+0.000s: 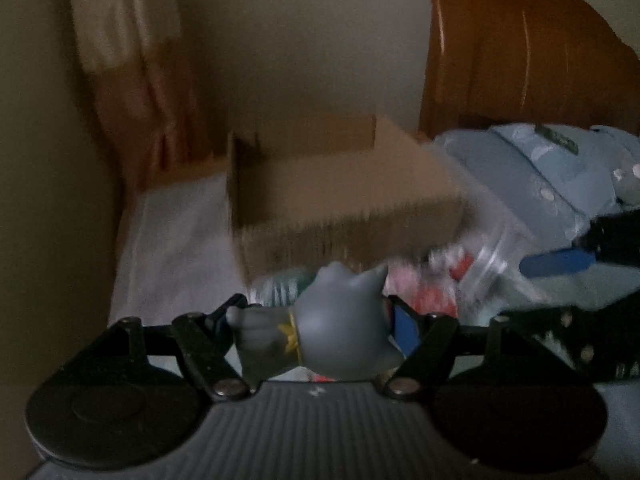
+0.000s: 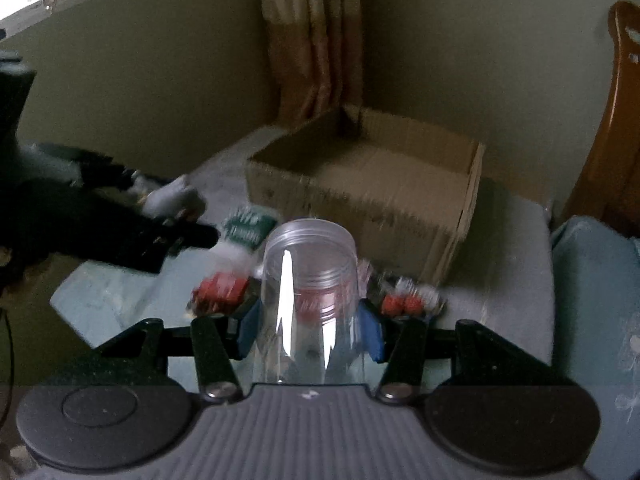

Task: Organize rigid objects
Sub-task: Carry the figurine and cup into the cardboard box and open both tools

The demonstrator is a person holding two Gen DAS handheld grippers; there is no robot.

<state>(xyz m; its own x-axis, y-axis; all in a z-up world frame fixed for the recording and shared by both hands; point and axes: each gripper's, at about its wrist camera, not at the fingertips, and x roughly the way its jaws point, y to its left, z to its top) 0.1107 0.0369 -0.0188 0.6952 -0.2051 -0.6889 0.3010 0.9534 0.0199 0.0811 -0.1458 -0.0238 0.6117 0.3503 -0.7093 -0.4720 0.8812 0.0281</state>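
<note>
My left gripper (image 1: 316,320) is shut on a grey cat figurine (image 1: 340,320), held above the bed in front of an open cardboard box (image 1: 340,200). My right gripper (image 2: 310,320) is shut on a clear plastic jar (image 2: 310,280), its open threaded mouth pointing toward the same box (image 2: 368,184). The left gripper with the figurine (image 2: 172,196) shows at the left of the right wrist view. The jar and a blue finger of the right gripper (image 1: 556,262) show at the right of the left wrist view.
Small red-and-white and green packets (image 2: 224,292) lie on the light bedsheet (image 2: 508,280) before the box. A wooden headboard (image 1: 520,48) and blue pillow (image 1: 520,168) are to the right. A curtain (image 2: 312,40) hangs behind the box. The frames are motion-blurred.
</note>
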